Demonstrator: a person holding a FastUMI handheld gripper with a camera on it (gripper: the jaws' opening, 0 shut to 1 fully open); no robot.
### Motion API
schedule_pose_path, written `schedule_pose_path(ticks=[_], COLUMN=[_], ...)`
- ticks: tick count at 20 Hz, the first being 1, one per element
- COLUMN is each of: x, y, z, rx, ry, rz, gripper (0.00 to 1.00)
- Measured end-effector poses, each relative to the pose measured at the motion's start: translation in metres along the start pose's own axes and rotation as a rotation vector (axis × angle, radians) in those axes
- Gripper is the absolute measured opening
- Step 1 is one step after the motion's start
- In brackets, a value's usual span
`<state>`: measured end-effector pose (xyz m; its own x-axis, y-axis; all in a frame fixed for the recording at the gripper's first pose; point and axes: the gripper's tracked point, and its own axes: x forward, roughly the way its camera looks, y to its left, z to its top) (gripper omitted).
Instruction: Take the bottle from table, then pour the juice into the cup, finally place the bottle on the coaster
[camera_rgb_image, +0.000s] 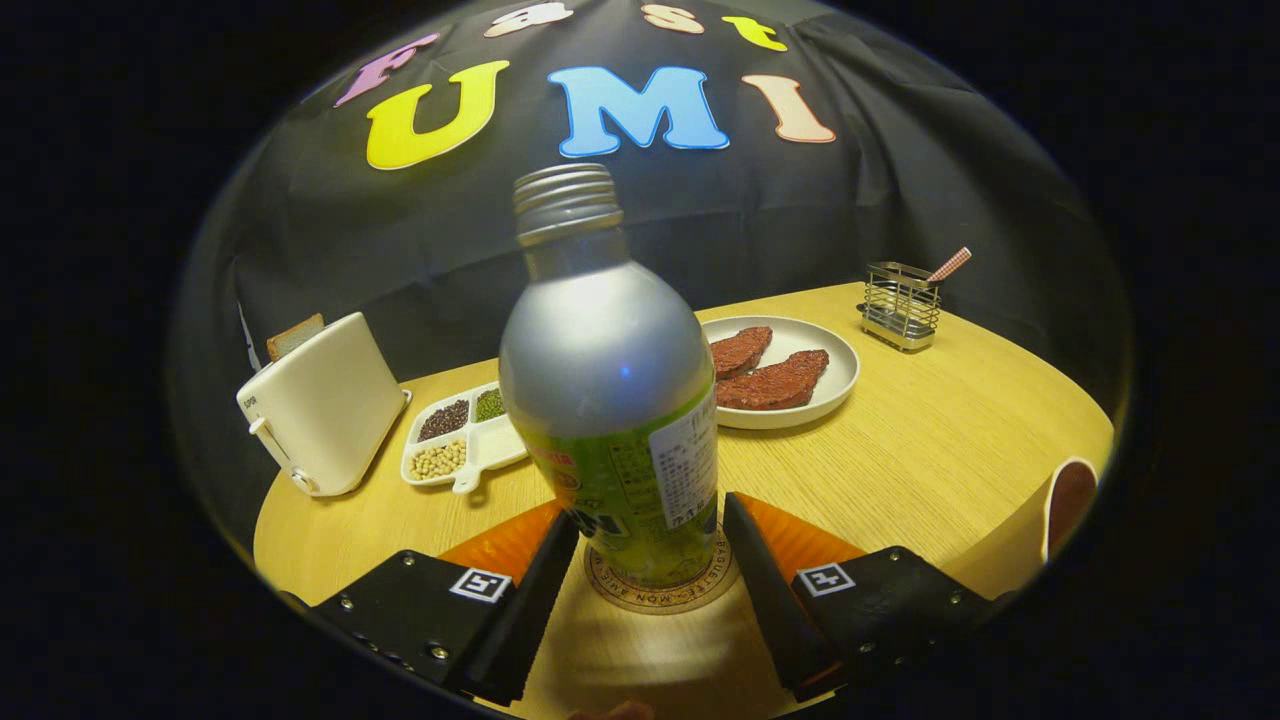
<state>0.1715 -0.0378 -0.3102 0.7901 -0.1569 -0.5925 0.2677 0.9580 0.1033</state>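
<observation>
Standing upright on a round cork coaster (660, 590), a silver metal bottle (608, 380) with a green label and a threaded, capless neck is being seen between the two fingers of the gripper (650, 540). The fingers are being held wide, one to each side of the bottle's base; the left one is lying just beside or touching the label's lower edge, while a small gap is being left at the right one, so the bottle is not being pressed from both sides. The coaster is lying on a light wooden round table (930, 450), partly hidden under the bottle. Beyond the bottle and to its right, a white plate (835, 385) is carrying two reddish-brown slabs of meat (770, 375). Farther back on that side, a wire utensil holder (902, 303) is standing near the table's rim with a checked stick or straw leaning out of it. To the left of the bottle, a white divided tray (495, 448) is holding dark, green and pale beans in separate compartments. Left of the tray, a white toaster (325, 405) is standing with a slice of bread (293, 336) poking from its slot. At the table's right edge, a cup (1068, 500) with a dark inside is being glimpsed.
</observation>
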Motion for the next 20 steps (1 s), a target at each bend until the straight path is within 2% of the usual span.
schedule_pose_path(ticks=[6, 20], x=[-0.035, -0.181], y=[-0.005, 0.004], z=[0.011, 0.084], rx=[0.022, -0.046], ry=[-0.046, -0.288], rz=[0.04, 0.128], gripper=[0.89, 0.89])
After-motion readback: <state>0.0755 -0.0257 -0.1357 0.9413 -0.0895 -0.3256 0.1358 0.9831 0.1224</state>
